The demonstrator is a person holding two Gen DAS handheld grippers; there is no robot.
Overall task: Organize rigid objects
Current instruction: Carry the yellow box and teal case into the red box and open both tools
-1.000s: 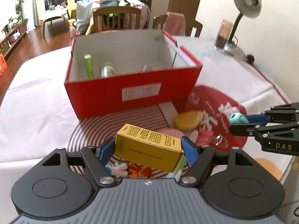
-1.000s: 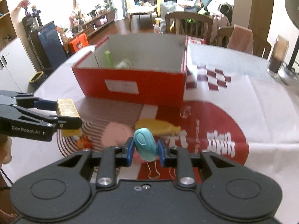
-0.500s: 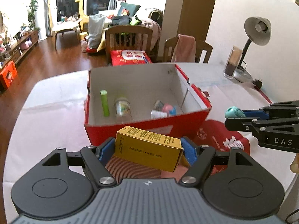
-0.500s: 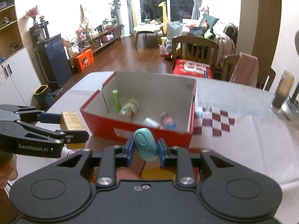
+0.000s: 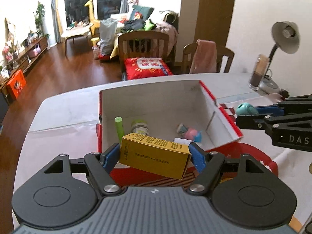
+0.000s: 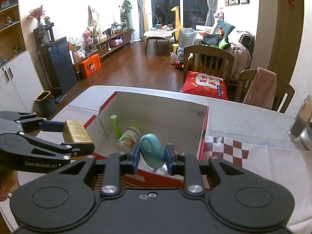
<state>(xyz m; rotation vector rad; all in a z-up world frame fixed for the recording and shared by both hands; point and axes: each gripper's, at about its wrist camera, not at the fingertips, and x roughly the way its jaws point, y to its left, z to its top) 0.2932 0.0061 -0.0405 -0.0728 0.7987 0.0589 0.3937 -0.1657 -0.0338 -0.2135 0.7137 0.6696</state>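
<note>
Raising both loads: red box (image 5: 224,117) interior now visible.

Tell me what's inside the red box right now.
The red box holds a green tube leaning upright, a lidded jar on its side, and a pink-and-blue item. The held yellow carton and teal object cover the near floor.

Bright indoor light, blown-out glare on upper-left walls, dark night windows, fisheye-bent edges, slight blur.

Yellow carton (image 5: 154,154) tilted, teal oval (image 6: 151,150) upright, above red box (image 5: 220,115).
</note>
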